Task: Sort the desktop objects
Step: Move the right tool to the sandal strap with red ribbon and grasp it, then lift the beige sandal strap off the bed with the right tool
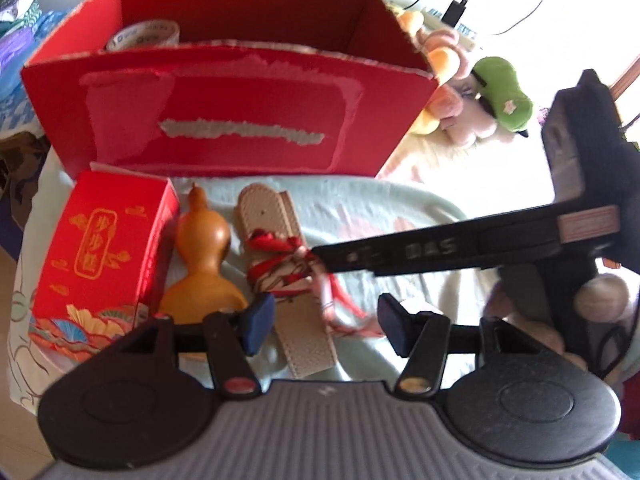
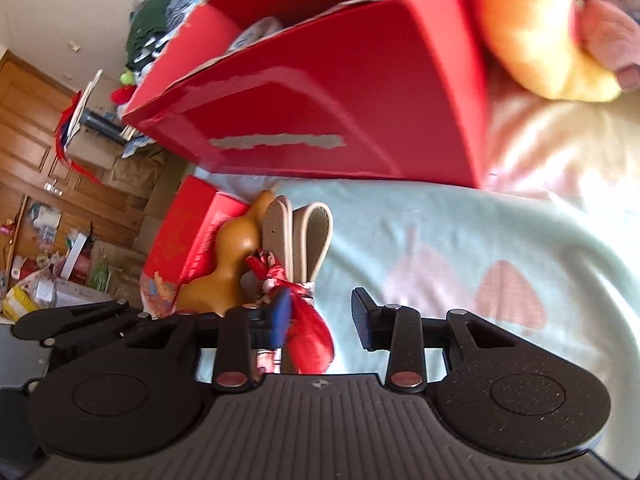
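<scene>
A beige belt [image 1: 264, 216], folded and tied with red cord [image 1: 280, 256], lies on the pale green blanket [image 1: 400, 216]. My left gripper [image 1: 326, 326] stands open over its near end, with the belt between the fingers. A tan gourd [image 1: 202, 248] and a small red box [image 1: 104, 248] lie to its left. My right gripper [image 2: 320, 320] is open around the cord's red tassel [image 2: 310, 340], which hangs by the left pad. The belt [image 2: 304, 232] and gourd [image 2: 232, 256] are just ahead of it. Its black body [image 1: 440, 248] reaches in from the right.
A large open red box [image 1: 240, 120] stands behind the objects with a tape roll [image 1: 144, 34] inside. Plush toys [image 1: 448, 80] and a green one [image 1: 504, 92] lie at the back right. Cables run behind them. A cluttered room shows at the left.
</scene>
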`<action>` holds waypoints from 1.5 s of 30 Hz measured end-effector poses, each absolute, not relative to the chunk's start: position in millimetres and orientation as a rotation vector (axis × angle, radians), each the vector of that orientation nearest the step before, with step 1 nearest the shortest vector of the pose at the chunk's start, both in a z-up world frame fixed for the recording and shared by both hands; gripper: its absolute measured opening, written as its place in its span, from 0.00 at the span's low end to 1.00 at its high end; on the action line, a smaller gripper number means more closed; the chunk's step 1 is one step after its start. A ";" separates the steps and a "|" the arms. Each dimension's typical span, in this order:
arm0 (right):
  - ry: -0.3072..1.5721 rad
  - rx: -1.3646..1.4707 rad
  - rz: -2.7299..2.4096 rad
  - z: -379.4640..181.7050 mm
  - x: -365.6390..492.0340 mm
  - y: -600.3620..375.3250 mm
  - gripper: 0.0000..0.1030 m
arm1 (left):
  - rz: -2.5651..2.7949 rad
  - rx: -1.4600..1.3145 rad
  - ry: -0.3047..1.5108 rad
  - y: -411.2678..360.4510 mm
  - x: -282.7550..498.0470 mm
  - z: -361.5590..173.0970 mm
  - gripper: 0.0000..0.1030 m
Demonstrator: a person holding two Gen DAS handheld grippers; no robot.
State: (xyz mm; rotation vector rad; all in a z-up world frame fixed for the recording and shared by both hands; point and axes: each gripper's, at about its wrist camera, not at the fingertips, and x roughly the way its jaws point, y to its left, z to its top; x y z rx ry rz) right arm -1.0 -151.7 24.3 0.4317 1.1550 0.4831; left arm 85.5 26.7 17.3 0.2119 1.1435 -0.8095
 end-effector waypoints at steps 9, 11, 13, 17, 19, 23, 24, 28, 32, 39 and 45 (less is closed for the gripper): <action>1.134 0.563 0.485 18.2 -1.8 -172.3 0.35 | -0.770 0.260 1.158 10.3 97.5 0.1 0.60; 1.128 0.576 0.498 19.3 -0.7 -172.0 0.36 | -0.772 0.263 1.169 7.4 100.8 -4.6 0.62; 1.129 0.578 0.511 20.3 1.9 -168.3 0.36 | -0.769 0.268 1.170 5.6 102.3 -8.3 0.64; 1.137 0.549 0.513 19.7 4.7 -160.8 0.42 | -0.772 0.280 1.161 3.9 100.6 -7.8 0.66; 1.148 0.546 0.526 18.3 6.8 -155.8 0.42 | -0.772 0.289 1.155 2.2 98.9 -8.5 0.67; 1.159 0.519 0.519 13.3 10.2 -146.6 0.41 | -0.756 0.323 1.135 -1.7 97.4 -10.3 0.62; 1.155 0.531 0.522 12.4 10.6 -147.3 0.41 | -0.756 0.321 1.135 -1.8 98.3 -10.3 0.62; 1.165 0.597 0.521 7.1 12.5 -156.3 0.38 | -0.752 0.323 1.142 -4.7 101.6 -10.2 0.62; 1.159 0.564 0.524 11.5 8.0 -161.1 0.32 | -0.757 0.367 1.120 -10.8 94.7 -10.6 0.64; 1.135 0.599 0.505 17.1 -6.6 -182.2 0.27 | -0.795 0.336 1.124 -6.4 91.7 -6.0 0.62; 1.134 0.683 0.443 14.2 -20.9 -200.6 0.27 | -0.834 0.364 1.148 -17.7 82.6 -10.0 0.58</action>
